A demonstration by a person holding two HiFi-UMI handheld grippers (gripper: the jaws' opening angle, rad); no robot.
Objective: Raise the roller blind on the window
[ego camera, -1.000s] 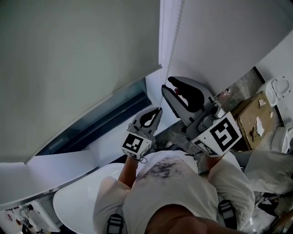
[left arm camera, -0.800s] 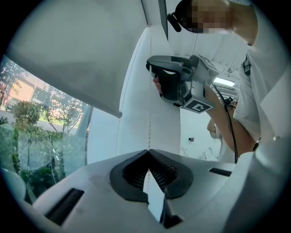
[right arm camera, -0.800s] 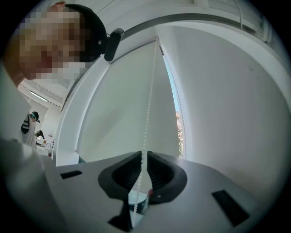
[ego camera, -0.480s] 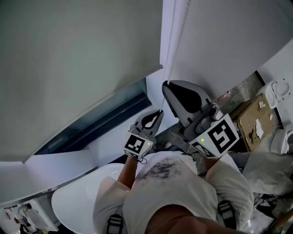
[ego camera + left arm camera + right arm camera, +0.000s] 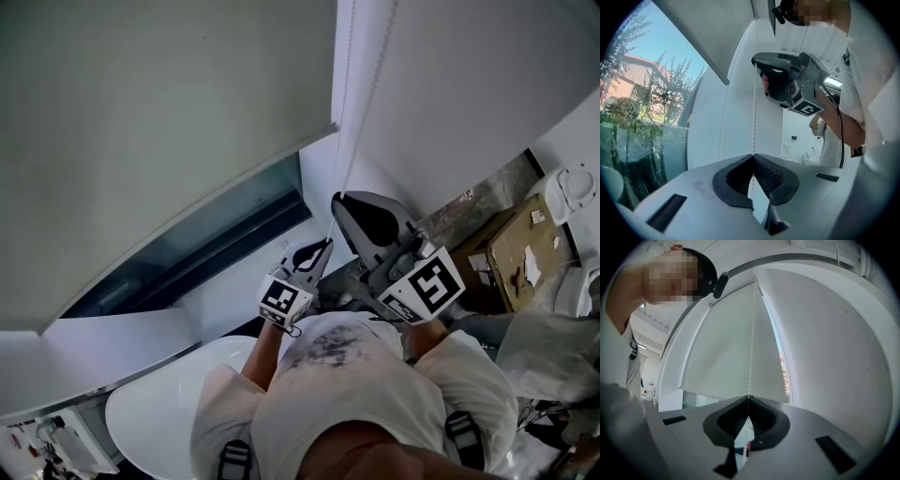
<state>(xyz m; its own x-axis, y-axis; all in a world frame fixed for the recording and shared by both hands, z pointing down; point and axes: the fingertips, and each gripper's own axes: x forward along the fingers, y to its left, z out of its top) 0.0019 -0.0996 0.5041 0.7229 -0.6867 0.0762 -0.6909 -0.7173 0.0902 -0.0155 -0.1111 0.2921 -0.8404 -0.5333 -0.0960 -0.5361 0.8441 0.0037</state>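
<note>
Roller blind (image 5: 159, 141) partly up w/ left gripper (image 5: 753, 155) & right gripper (image 5: 749, 397) jaws clenched on bead chain (image 5: 753, 117).

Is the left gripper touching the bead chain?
Touching. The left gripper view shows the left gripper's fingers closed on the bead chain, which runs up from their tips.

Bathroom: toilet (image 5: 574, 184) at right, white tub (image 5: 155, 412) under window (image 5: 192, 251).

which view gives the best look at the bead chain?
Left gripper view: the bead chain runs straight, beads distinct, from the right gripper down into the left gripper, which is shut on it. Right gripper view shows it running up from shut fingers past the blind. Head view shows only thin pale strands.
</note>
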